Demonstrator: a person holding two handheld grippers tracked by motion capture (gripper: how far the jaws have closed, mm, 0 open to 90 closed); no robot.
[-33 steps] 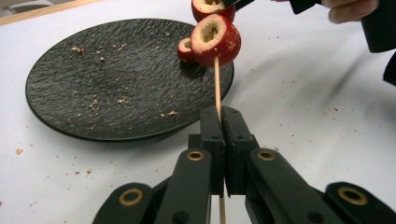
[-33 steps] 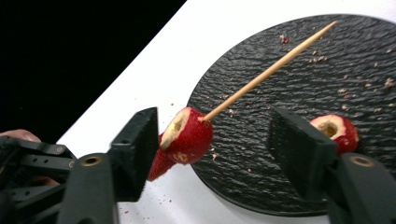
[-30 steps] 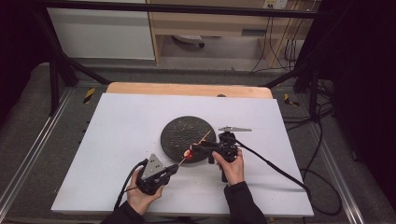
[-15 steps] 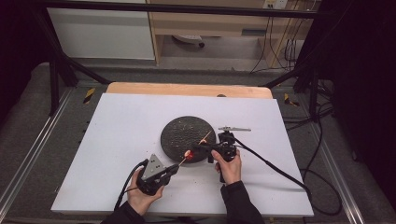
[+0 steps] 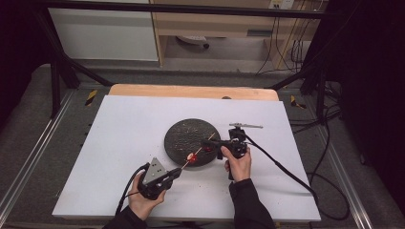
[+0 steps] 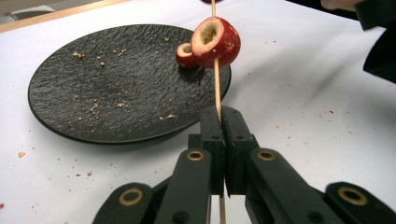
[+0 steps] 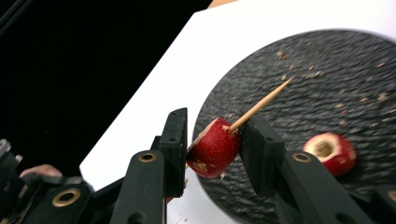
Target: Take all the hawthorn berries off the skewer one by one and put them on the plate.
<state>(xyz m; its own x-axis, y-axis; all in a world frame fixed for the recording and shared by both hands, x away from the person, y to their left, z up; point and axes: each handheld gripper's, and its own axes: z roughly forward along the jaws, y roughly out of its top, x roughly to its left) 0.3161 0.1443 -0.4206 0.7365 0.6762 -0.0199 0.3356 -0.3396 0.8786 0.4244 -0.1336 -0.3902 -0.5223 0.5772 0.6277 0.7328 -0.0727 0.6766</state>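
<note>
Your left gripper [image 6: 219, 116]: jaws clenched on a thin wooden skewer [image 6: 216, 86], angled up over the near rim of the black plate [image 6: 93, 102]. One cored red fruit piece [image 6: 215, 41] threaded on it. Your right gripper [image 7: 210, 144]: jaws around that same piece, right jaw touching, left w/ slight gap; can't tell if it grips. Second cored piece [image 7: 329, 153] lies on plate. Crumbs on plate & white worktop [image 5: 124, 129]. Metal tool [image 5: 245, 126] lies beyond right gripper.

Plate [image 6: 116, 88]: matt black, rough stone-like texture w/ crumbs, mid-left of frame. Skewer [image 6: 216, 79]: pale wood, smooth. Fruit [image 7: 214, 147]: glossy red skin. Jaws: matt black plastic, brass-look pins. Table [image 5: 129, 124]: matt white.
</note>
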